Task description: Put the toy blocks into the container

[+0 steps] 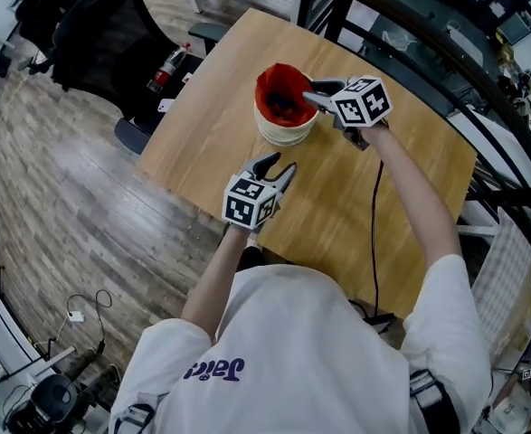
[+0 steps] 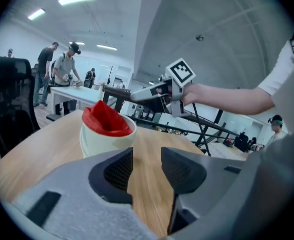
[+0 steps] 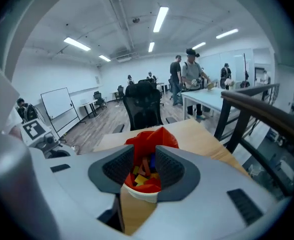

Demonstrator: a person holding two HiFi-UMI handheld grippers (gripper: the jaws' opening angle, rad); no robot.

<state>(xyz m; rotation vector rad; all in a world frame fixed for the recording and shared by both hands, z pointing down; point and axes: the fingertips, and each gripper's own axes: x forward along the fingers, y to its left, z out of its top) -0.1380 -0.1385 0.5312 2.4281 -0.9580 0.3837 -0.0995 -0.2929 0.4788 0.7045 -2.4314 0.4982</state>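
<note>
Toy blocks (image 3: pixel 142 173) inside red-lined container (image 3: pixel 149 140)

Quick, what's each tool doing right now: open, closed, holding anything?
Left tool: open, nothing between its jaws.
Right tool: open, empty, aimed at the bucket of blocks.

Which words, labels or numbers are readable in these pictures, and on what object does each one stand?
"Jaic": purple print on the white shirt, upside down; last letters uncertain.
Red fire extinguisher label: too small to read.
Left marker cube and right marker cube: square patterns only, no letters.
</note>
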